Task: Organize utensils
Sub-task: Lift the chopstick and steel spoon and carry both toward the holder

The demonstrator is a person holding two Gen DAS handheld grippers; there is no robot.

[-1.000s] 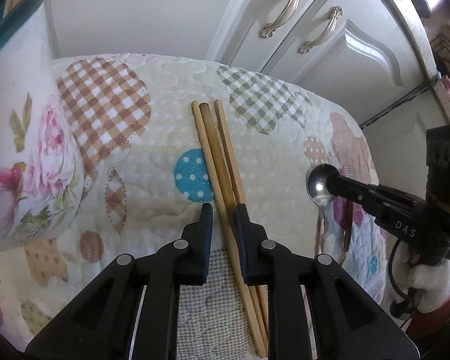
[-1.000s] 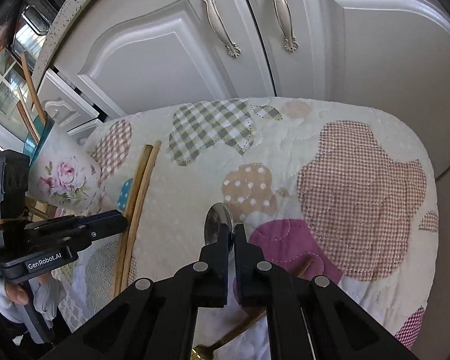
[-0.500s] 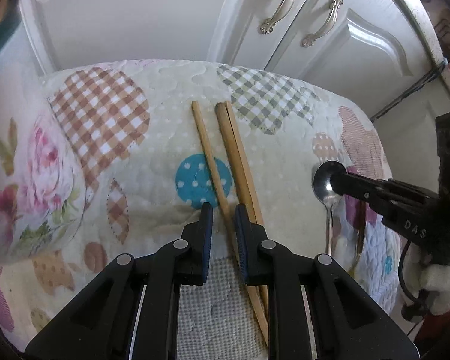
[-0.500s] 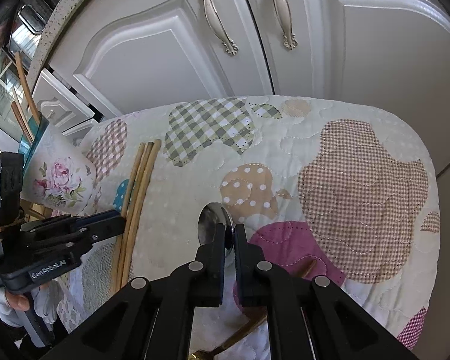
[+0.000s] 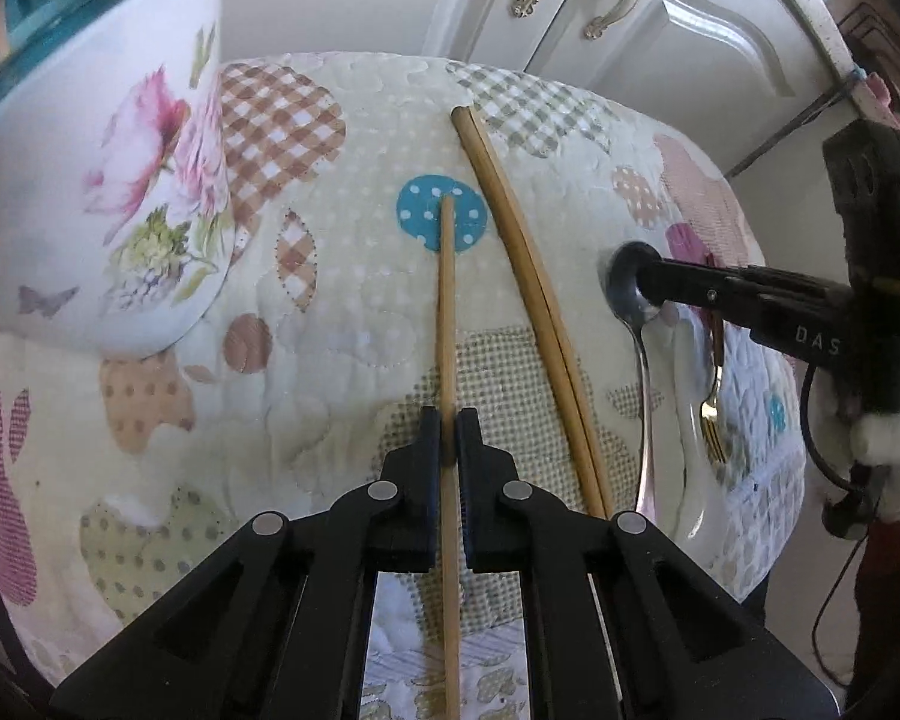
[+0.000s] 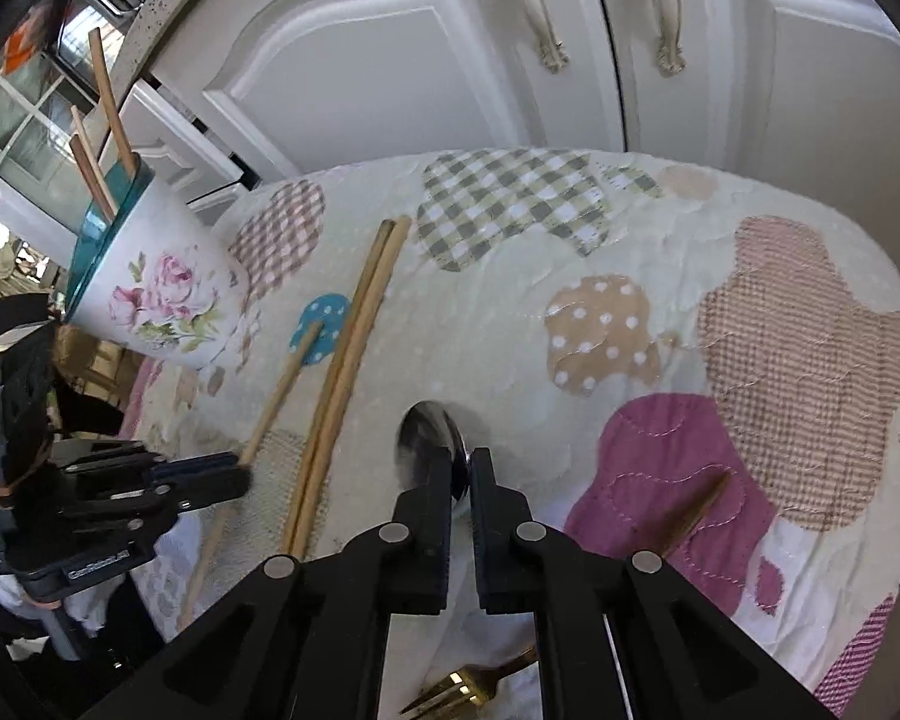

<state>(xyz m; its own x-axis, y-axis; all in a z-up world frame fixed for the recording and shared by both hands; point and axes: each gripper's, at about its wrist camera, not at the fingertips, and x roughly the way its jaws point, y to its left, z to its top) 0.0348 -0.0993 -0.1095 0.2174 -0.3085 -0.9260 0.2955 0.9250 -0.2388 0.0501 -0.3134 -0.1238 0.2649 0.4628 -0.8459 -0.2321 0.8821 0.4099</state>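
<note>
Chopstick [image 5: 447, 324] is pinched in the left gripper [image 5: 448, 438], jaws closed on it, lifted clear of its pair [image 5: 525, 294]; the floral cup [image 5: 120, 192] waits at ten o'clock. The right gripper [image 6: 461, 474] seems clamped on the spoon [image 6: 429, 438]. Next, tip each upright into the cup.

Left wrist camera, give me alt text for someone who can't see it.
The left gripper is shut on a single wooden chopstick above a patchwork quilt. Two more chopsticks lie side by side to its right, a floral cup stands at left, and at far right the right gripper pinches a metal spoon.
</note>
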